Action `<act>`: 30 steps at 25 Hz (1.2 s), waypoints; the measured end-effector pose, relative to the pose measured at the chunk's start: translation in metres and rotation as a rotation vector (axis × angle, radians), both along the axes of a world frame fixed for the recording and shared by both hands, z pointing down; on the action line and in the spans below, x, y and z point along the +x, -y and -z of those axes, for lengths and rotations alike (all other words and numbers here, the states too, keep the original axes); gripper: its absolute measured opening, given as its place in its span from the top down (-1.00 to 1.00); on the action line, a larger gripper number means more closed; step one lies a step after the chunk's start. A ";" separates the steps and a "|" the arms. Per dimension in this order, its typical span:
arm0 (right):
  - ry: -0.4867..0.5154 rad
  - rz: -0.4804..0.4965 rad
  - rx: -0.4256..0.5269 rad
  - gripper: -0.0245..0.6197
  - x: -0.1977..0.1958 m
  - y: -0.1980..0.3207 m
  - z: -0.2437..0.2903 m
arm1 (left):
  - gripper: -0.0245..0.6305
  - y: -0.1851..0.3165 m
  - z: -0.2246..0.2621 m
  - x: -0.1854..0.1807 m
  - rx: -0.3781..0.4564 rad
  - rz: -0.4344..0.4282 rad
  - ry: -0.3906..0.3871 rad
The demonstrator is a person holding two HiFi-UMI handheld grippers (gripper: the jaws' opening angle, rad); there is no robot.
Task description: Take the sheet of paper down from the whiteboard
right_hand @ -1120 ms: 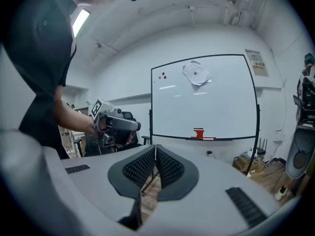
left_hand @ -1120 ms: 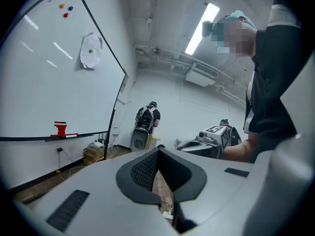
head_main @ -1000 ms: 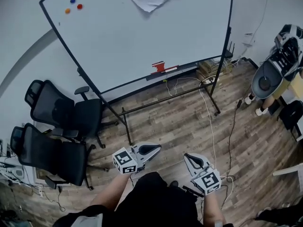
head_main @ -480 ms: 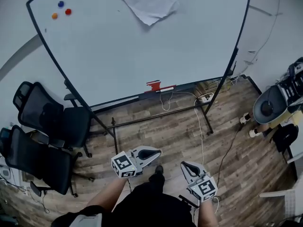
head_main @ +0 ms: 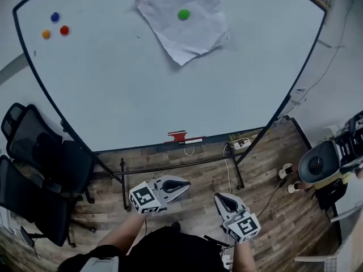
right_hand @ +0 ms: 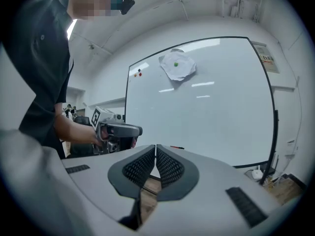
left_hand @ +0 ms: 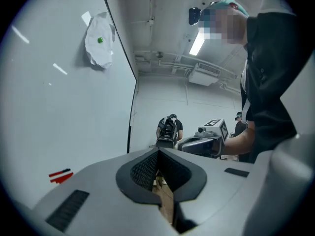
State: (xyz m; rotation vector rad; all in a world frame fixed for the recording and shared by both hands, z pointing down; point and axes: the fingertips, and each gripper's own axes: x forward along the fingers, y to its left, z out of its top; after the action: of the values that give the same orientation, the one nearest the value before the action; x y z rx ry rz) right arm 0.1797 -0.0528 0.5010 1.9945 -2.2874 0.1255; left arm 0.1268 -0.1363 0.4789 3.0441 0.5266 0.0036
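While a green magnet (head_main: 183, 15) pins it, crumpled white paper (head_main: 187, 35), hanging askew

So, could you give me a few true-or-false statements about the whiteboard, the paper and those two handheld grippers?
A green round magnet pins the crumpled white sheet of paper to the whiteboard. True.
The left gripper grips the paper. False: it is shut on nothing, away from the board.
Near the board's upper left corner sit three small magnets, blue, red and orange. True.
The right gripper is wide open. False: its jaws are together, empty.
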 end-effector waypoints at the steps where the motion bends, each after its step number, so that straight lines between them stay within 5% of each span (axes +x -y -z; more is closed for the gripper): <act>1: 0.031 0.027 0.034 0.86 0.003 0.011 0.006 | 0.90 0.011 0.003 0.004 0.038 0.023 -0.008; 5: 0.119 0.110 0.131 0.86 0.013 0.043 0.025 | 0.90 0.049 0.011 0.019 0.138 0.123 -0.025; 10: 0.084 0.176 0.134 0.86 0.037 0.078 0.027 | 0.90 0.075 0.021 0.032 0.134 0.190 -0.046; 22: -0.046 0.529 0.172 0.86 0.100 0.153 0.074 | 0.90 0.128 0.076 0.076 0.225 0.504 -0.073; 30: -0.108 0.599 0.382 0.86 0.129 0.175 0.168 | 0.90 0.138 0.151 0.089 0.332 0.583 -0.141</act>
State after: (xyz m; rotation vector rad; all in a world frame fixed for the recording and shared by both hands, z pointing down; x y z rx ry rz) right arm 0.3085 -0.2281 0.3331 1.2919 -2.8717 -0.4844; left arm 0.2162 -0.2744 0.3280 3.4082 -0.4153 -0.1630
